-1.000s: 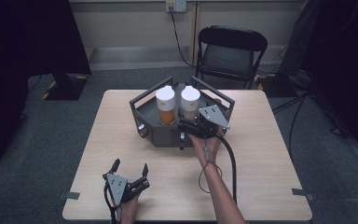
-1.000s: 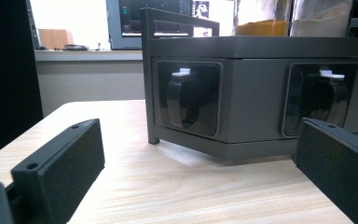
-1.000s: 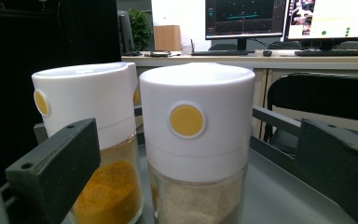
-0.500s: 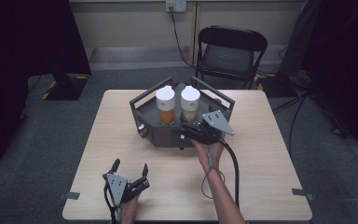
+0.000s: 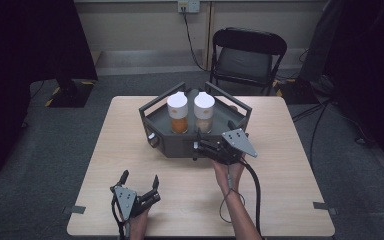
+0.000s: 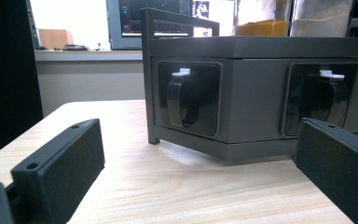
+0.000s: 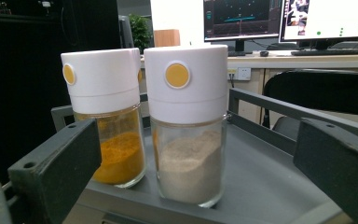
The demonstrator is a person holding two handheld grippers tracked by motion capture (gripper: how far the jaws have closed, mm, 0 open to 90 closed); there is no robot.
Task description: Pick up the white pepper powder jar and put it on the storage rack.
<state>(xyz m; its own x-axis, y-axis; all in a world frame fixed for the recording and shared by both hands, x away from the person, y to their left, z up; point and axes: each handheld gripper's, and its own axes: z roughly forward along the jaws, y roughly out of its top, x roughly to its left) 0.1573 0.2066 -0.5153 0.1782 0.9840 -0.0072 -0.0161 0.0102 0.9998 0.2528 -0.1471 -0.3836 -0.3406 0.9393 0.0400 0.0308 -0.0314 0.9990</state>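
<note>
Looking down from the high view, a dark grey tray (image 5: pixel 166 141) is being shown near the far middle of the wooden counter (image 5: pixel 290 165), with two white-capped jars standing upright side by side in it: the orange-powder jar (image 5: pixel 178 112) on the left and the pale-powder jar (image 5: pixel 204 111) just beside it on the right. The right tool (image 5: pixel 198 138) is being held at the tray's near wall, pointed at the jars, its jaws being kept apart. The left tool (image 5: pixel 140 180) is being held low over the near left part of the counter, well apart from the tray, its jaws spread wide with nothing between them.

In the left gripper view, the tray's front wall with two recessed black handles is being framed between the wide black jaws of the left tool (image 6: pixel 200 154).

In the right gripper view, both jars are being seen close ahead on the tray floor, the pale-powder jar (image 7: pixel 189 126) being centred between the wide, empty jaws of the right tool (image 7: pixel 198 156), neither jaw touching glass, and the orange-powder jar (image 7: pixel 107 116) standing just beside it.
</note>
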